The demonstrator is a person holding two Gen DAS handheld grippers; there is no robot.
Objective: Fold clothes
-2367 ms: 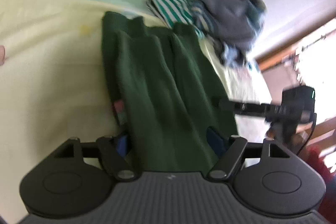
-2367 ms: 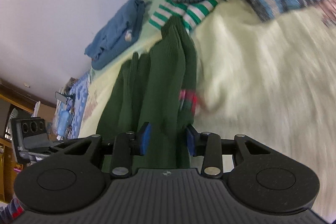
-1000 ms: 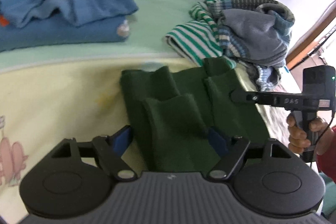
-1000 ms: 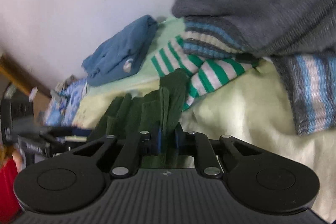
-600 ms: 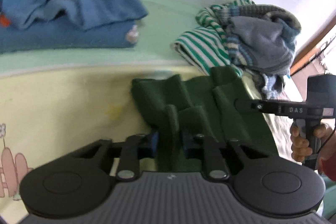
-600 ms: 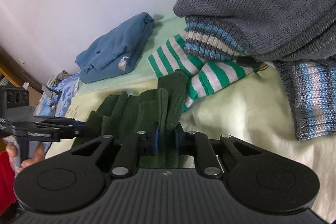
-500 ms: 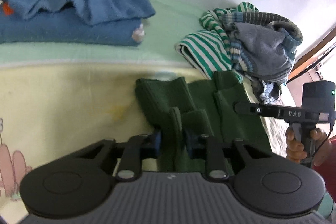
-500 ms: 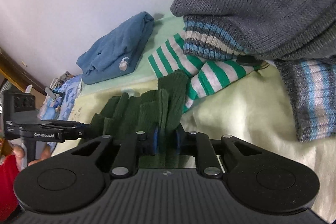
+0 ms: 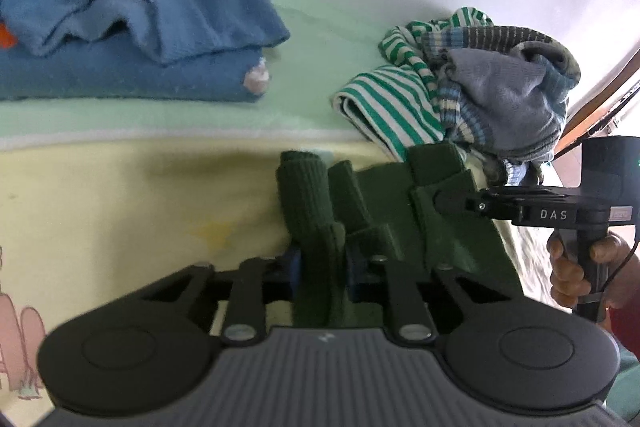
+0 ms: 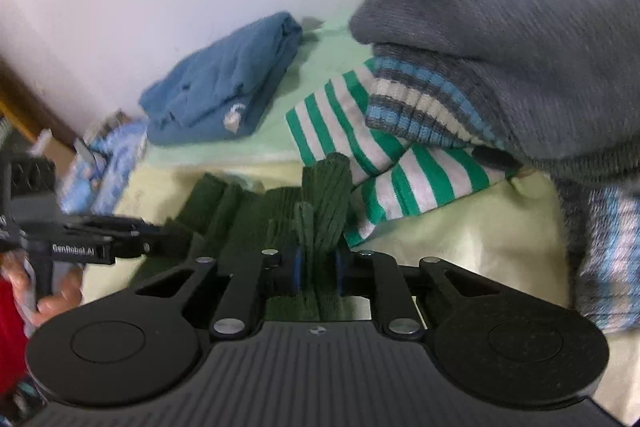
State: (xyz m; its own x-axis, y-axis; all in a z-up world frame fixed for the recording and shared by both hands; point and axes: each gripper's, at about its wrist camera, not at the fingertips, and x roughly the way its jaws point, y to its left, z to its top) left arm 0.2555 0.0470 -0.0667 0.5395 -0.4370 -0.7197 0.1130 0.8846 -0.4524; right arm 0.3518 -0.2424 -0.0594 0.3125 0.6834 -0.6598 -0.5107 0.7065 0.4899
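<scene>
The dark green ribbed knit garment lies bunched on the pale yellow blanket of the bed, just in front of a heap of green-and-white striped and grey knitwear, with a folded blue sweater well apart by the wall. The left claw has just been closing and now pinches a raised ridge of the green knit between its blue pads; the right claw is likewise clenched on an upright fold at the garment's other side. The step in hand looks like carrying a fold across. To do it well, both claws should probably lift together and travel level, keeping the cloth taut between them so the pleats flatten rather than stack, and steer clear of the striped heap that touches the far edge. The garment's long axis seems to run from one claw to the other, across the bed, its ribbed folds pointing away toward the wall.
</scene>
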